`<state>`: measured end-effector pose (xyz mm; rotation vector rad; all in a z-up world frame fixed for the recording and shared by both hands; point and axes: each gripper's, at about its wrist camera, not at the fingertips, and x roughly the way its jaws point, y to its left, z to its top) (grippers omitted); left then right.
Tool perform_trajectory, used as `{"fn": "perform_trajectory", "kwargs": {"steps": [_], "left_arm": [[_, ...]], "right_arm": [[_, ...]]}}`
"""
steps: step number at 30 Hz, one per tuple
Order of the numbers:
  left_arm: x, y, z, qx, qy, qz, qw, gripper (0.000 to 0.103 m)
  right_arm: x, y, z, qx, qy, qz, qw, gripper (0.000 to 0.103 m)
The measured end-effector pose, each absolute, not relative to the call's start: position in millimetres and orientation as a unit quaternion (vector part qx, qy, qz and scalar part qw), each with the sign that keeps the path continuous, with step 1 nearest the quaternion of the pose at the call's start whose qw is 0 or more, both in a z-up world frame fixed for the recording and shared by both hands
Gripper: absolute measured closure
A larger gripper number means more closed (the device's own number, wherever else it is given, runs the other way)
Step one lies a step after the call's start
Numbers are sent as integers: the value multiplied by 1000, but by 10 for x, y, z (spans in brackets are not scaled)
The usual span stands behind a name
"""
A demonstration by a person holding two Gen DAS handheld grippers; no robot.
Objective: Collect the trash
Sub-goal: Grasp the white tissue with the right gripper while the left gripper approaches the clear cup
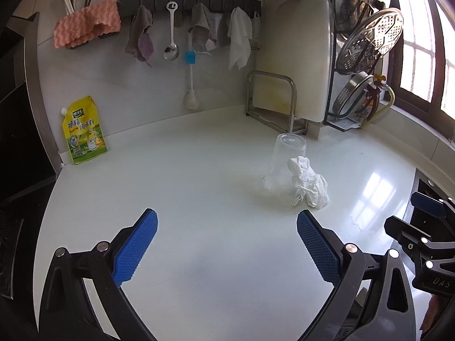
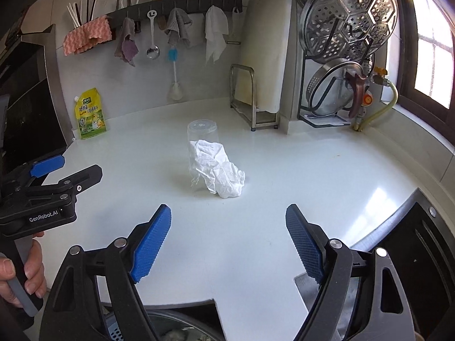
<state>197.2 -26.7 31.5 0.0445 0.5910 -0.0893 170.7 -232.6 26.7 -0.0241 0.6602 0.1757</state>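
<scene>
A crumpled white tissue (image 1: 308, 183) (image 2: 217, 172) lies on the white counter (image 1: 199, 187) (image 2: 284, 170), leaning against an upturned clear plastic cup (image 1: 287, 156) (image 2: 202, 133). A yellow seasoning pouch (image 1: 84, 130) (image 2: 90, 113) stands at the back left by the wall. My left gripper (image 1: 227, 221) hovers open over the counter, short of and to the left of the tissue, nothing between its blue pads. In the right wrist view my right gripper (image 2: 229, 217) is open and empty too, with the tissue just ahead. Its dark body shows at the left wrist view's right edge.
A rail of hanging cloths, a ladle (image 1: 171, 48) and a brush lines the back wall. A cutting board in a metal stand (image 1: 273, 105) and a rack of steel lids (image 2: 347, 28) fill the back right. A pot (image 2: 170, 326) sits below the counter's near edge. A hand (image 2: 17, 278) grips the left tool.
</scene>
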Motion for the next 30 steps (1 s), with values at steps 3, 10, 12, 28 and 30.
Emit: {"fn": "perform_trajectory", "kwargs": {"steps": [3, 10, 12, 28, 30], "left_arm": [[2173, -306, 228, 30, 301, -47, 952, 6], [2589, -333, 27, 34, 321, -41, 946, 6], [2686, -347, -15, 34, 326, -37, 944, 6], [2993, -309, -195, 41, 346, -24, 937, 6], [2992, -331, -193, 43, 345, -26, 937, 6]], "right_arm": [[1974, -2318, 171, -6, 338, 103, 935, 24], [2577, -2229, -52, -24, 380, 110, 918, 24], [2720, -2193, -112, -30, 389, 111, 914, 24], [3217, -2113, -324, -25, 407, 125, 904, 25], [3219, -2110, -333, -25, 408, 128, 904, 32]]}}
